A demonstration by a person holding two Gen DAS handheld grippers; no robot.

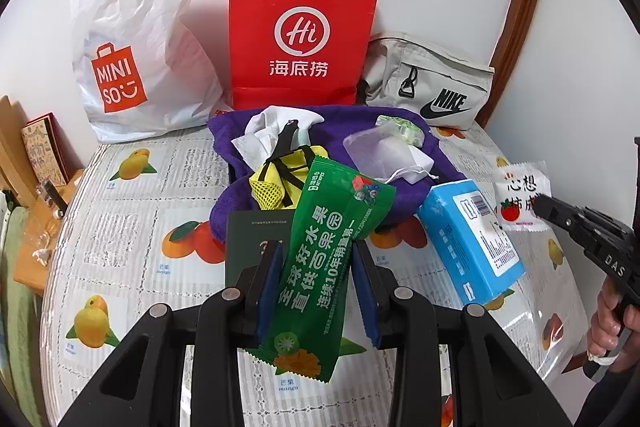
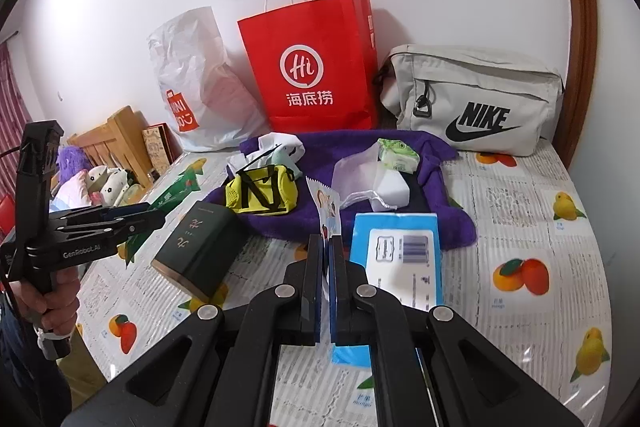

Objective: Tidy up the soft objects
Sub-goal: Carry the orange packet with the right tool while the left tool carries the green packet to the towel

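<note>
The left gripper (image 1: 316,267) has its blue pads set on either side of a green fruit-snack packet (image 1: 328,259); the gap matches the packet's width, so it looks gripped, and the right-wrist view shows the packet (image 2: 176,191) between its closed-in jaws. The right gripper (image 2: 329,259) is pinched nearly closed on a small white sachet (image 2: 326,211), which stands on edge straight ahead of its fingers.

The green packet's long axis runs forward from the left gripper, tilted slightly right, its far end over the purple towel (image 1: 400,123) beyond. To place each well, I judge it best to keep the pinch light, carry low, and release over the red paper bag (image 1: 300,35) or the towel, clear of the blue tissue pack (image 1: 472,239).
</note>
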